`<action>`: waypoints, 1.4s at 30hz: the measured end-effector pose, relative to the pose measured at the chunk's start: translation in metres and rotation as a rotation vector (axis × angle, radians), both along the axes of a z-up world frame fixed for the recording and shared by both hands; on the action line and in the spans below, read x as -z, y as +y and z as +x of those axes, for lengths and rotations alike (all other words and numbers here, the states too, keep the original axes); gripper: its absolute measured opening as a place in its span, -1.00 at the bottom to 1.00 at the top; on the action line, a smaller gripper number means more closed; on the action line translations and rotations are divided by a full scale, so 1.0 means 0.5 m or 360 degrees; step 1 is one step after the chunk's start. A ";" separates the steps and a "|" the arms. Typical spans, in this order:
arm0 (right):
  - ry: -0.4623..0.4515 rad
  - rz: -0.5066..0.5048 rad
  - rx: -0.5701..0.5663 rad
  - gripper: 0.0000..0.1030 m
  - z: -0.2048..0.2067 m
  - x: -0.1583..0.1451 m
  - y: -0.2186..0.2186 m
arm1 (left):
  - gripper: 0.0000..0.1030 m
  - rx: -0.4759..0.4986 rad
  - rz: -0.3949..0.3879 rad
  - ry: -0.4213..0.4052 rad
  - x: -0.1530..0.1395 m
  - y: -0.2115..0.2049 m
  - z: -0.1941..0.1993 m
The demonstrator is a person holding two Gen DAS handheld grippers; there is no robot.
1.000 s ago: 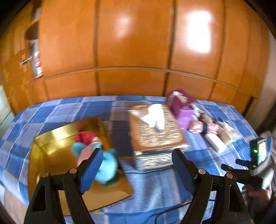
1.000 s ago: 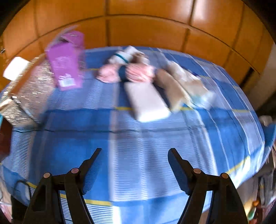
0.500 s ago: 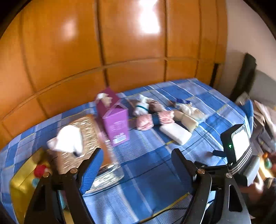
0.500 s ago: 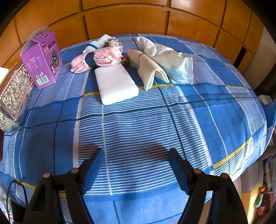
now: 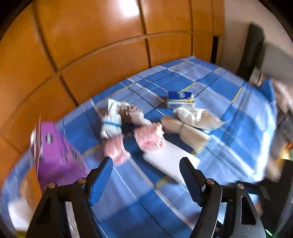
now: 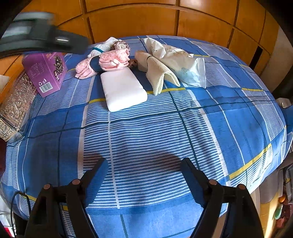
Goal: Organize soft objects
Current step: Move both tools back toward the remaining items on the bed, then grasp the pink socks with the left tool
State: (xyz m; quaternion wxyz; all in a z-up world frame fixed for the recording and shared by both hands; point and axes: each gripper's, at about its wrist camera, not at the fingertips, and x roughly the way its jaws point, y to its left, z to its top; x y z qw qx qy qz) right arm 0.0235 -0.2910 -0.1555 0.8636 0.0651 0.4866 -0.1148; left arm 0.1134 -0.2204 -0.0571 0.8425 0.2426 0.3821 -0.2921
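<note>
A: Looking at the left tool point(image 5: 145, 178), its jaws are wide but closing, with nothing between them. It hangs over the blue checked bed point(image 6: 146, 137), just short of the white pad point(image 5: 170, 161). That view is smeared, so I'd guess the hand is travelling fast.

B: And the right tool point(image 6: 143, 176)?

A: Wide and opening, empty, over bare sheet, well apart from the pile.

B: Where are the soft things?

A: Bunched near the far edge by the wooden panels point(image 6: 146, 16): the white pad point(image 6: 123, 90) nearest, pink socks point(image 6: 104, 61) touching its far end, a striped white roll point(image 5: 111, 124) behind them, a cream cloth point(image 6: 158, 76) just beside the pad, and a plastic wipes pack point(image 6: 180, 64) beyond that.

B: What could go wrong?

A: Coming in fast, the left tool could shove the pad into the socks, or pinch the sheet along with it. The purple box point(image 6: 44, 71) stands close on the left and could be knocked over.

B: How does the pad lie?

A: Flat, long axis running from the near right to the far left in the right view, the far end under the socks. Gripping across the short side looks easier.
</note>
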 end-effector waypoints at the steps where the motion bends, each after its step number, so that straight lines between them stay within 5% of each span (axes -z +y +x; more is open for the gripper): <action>1: -0.0001 0.0004 -0.0001 0.64 0.000 0.000 0.001 | 0.50 0.0039 0.0050 -0.0020 0.010 -0.011 0.009; 6: -0.0002 0.0019 -0.0012 0.68 0.002 0.001 -0.002 | 0.50 0.0124 0.0235 -0.0033 0.073 -0.053 0.077; 10: -0.0008 0.0024 -0.0016 0.70 0.003 0.001 -0.003 | 0.61 0.0158 0.0285 0.0006 0.110 -0.078 0.126; 12: -0.0015 0.0025 -0.0022 0.73 0.004 0.003 -0.005 | 0.64 0.0166 0.0215 0.0081 0.120 -0.080 0.145; 14: -0.0023 0.0027 -0.0025 0.76 0.005 0.004 -0.005 | 0.18 0.0157 0.0095 0.0208 0.118 -0.073 0.162; 16: -0.0030 0.0024 -0.0025 0.77 0.004 0.005 -0.003 | -0.03 0.0124 0.0047 0.0243 0.108 -0.061 0.168; 19: -0.0041 0.0025 -0.0029 0.77 0.003 0.005 -0.002 | -0.10 0.0073 -0.0037 0.0307 0.093 -0.029 0.160; 24: -0.0047 0.0017 -0.0027 0.77 0.002 0.007 -0.001 | -0.10 -0.0107 -0.0164 0.0492 0.073 0.030 0.112; 30: -0.0044 0.0003 -0.0032 0.77 0.001 0.007 0.004 | -0.06 -0.0262 -0.0163 0.0610 0.070 0.087 0.037; 32: -0.0041 0.0001 -0.0036 0.77 0.001 0.007 0.005 | 0.01 -0.0233 -0.0159 0.0592 0.069 0.098 0.021; 36: -0.0020 0.0003 -0.0088 0.77 0.001 0.007 0.008 | 0.48 -0.0126 -0.0110 0.0509 0.072 0.099 -0.003; 42: 0.0062 0.0057 -0.0229 0.77 -0.004 0.000 -0.007 | 0.49 0.0015 0.0075 0.0348 0.105 0.087 -0.009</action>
